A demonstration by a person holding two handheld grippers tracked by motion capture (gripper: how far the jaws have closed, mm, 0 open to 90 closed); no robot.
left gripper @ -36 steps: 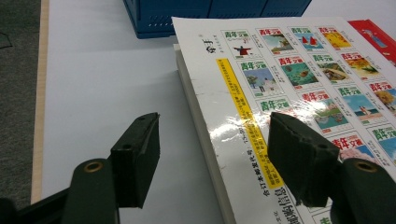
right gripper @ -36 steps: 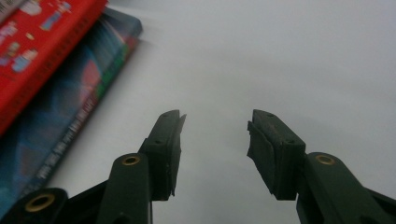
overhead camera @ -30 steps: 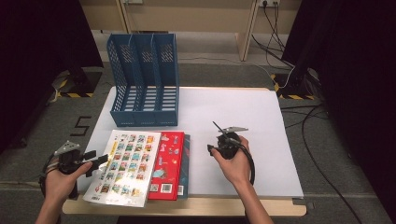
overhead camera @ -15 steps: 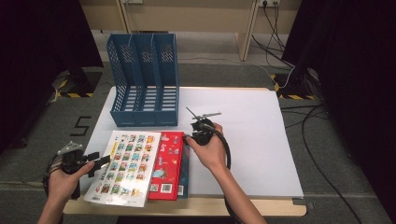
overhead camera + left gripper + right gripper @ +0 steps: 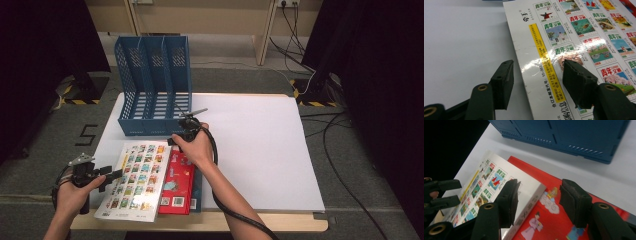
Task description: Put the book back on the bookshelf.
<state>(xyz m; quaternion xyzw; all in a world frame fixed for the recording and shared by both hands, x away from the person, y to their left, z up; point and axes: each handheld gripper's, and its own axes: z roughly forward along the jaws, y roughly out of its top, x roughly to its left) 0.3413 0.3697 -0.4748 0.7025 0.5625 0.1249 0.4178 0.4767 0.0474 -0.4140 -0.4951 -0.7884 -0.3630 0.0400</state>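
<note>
Underneath, glossy flat magazine [image 5: 584, 45], rectangular.

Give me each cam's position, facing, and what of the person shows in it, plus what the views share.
High view: above the person's side, looking forward and down on the white table; both forearms, left gripper, right gripper.
Left gripper view: rides the left gripper, facing the white magazine's edge between its open jaws.
Right gripper view: rides the right gripper, jaws open over the white magazine and red book, blue file rack behind.
Shared: the white magazine appears in all three.
</note>
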